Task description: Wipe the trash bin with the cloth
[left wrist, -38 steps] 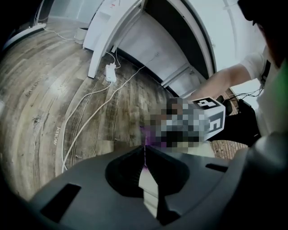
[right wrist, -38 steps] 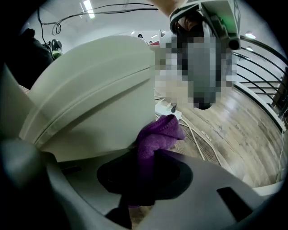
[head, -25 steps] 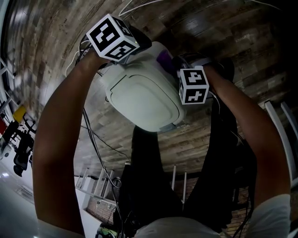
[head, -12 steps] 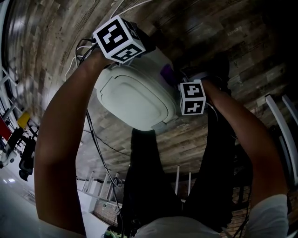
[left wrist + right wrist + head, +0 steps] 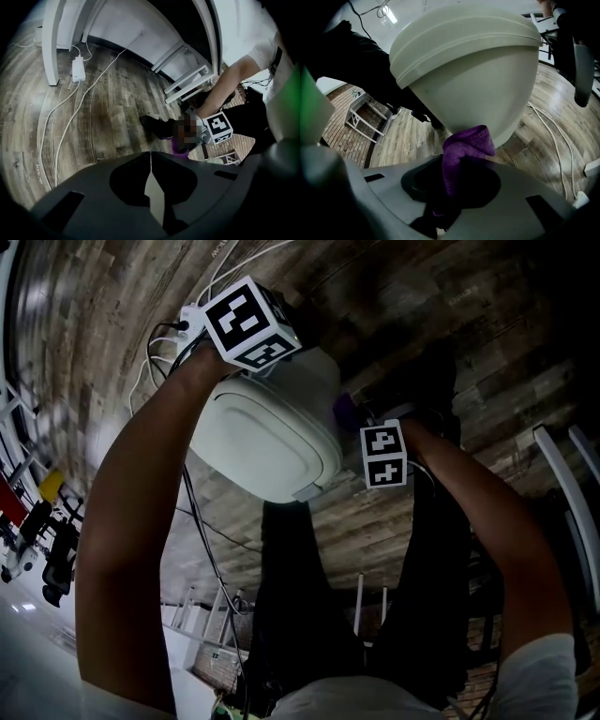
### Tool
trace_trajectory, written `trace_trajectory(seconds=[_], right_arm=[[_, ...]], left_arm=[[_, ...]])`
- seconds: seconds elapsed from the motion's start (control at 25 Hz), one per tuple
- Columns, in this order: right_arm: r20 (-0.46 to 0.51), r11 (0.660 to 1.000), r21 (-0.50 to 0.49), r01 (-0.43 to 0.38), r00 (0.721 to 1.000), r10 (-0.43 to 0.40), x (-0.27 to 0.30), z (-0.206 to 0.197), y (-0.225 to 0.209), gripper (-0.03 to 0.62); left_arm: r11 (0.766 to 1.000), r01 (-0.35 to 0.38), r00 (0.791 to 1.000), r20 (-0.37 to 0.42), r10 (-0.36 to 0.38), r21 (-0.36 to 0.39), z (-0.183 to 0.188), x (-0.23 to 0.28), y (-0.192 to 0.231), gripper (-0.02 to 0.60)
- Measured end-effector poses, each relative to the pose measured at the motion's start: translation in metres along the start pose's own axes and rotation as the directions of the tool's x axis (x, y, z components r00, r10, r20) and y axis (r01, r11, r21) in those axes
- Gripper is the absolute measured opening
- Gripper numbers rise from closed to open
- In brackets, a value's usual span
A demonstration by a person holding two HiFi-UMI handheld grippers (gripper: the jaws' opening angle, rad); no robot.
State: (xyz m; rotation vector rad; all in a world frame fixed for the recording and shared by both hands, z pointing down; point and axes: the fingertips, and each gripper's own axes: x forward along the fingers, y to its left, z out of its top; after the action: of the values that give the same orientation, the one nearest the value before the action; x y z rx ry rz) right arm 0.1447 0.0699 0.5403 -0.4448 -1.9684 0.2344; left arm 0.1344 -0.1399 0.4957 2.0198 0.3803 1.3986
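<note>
A white trash bin (image 5: 262, 437) with its lid shut is held tilted above the wooden floor; the right gripper view shows its rounded side (image 5: 473, 79). My left gripper (image 5: 151, 157) is shut on a thin pale edge of the bin at its far side, under its marker cube (image 5: 251, 322). My right gripper (image 5: 459, 161) is shut on a purple cloth (image 5: 468, 143), which presses against the bin's lower side. In the head view the cloth (image 5: 345, 411) peeks out between the bin and the right marker cube (image 5: 382, 454).
White cables and a power adapter (image 5: 77, 70) lie on the wooden floor near a white table leg (image 5: 51, 42). A white metal frame (image 5: 187, 79) stands to the right. The person's dark legs (image 5: 300, 596) are below the bin.
The right gripper and the cloth have slid toward me along the bin's side. The left gripper and the bin have shifted slightly, and the lid now faces more to the left.
</note>
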Motion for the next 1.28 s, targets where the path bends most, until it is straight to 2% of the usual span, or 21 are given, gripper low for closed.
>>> trace_trajectory(seconds=[0.28, 0.4, 0.6, 0.84, 1.04, 1.28], right_arm=[[-0.081, 0.985, -0.09, -0.149, 0.987, 0.142, 0.006, -0.022, 0.039, 0.101], [-0.094, 0.986, -0.069, -0.154, 0.985, 0.147, 0.006, -0.033, 0.04, 0.101], [-0.084, 0.998, 0.027, -0.055, 0.995, 0.057, -0.003, -0.047, -0.007, 0.101], [-0.081, 0.991, 0.085, 0.104, 0.992, -0.097, -0.014, -0.048, -0.094, 0.101], [-0.044, 0.97, 0.139, 0.202, 0.979, -0.198, -0.019, -0.022, -0.164, 0.101], [-0.003, 0.962, 0.128, 0.242, 0.97, -0.243, -0.01, 0.026, -0.213, 0.101]], left_arm=[[0.999, 0.029, 0.999, -0.032, -0.029, 0.016, 0.006, 0.017, -0.008, 0.009], [0.999, 0.038, 0.998, -0.045, -0.036, 0.026, 0.007, 0.022, -0.009, 0.009], [1.0, 0.007, 0.999, -0.042, -0.006, 0.017, 0.008, 0.013, 0.012, 0.009], [0.998, -0.049, 0.998, -0.037, 0.048, -0.029, -0.013, -0.012, 0.042, 0.009], [0.995, -0.083, 0.996, -0.022, 0.082, -0.063, -0.035, -0.033, 0.062, 0.009], [0.987, -0.124, 0.992, -0.013, 0.123, -0.106, -0.068, -0.053, 0.082, 0.009]])
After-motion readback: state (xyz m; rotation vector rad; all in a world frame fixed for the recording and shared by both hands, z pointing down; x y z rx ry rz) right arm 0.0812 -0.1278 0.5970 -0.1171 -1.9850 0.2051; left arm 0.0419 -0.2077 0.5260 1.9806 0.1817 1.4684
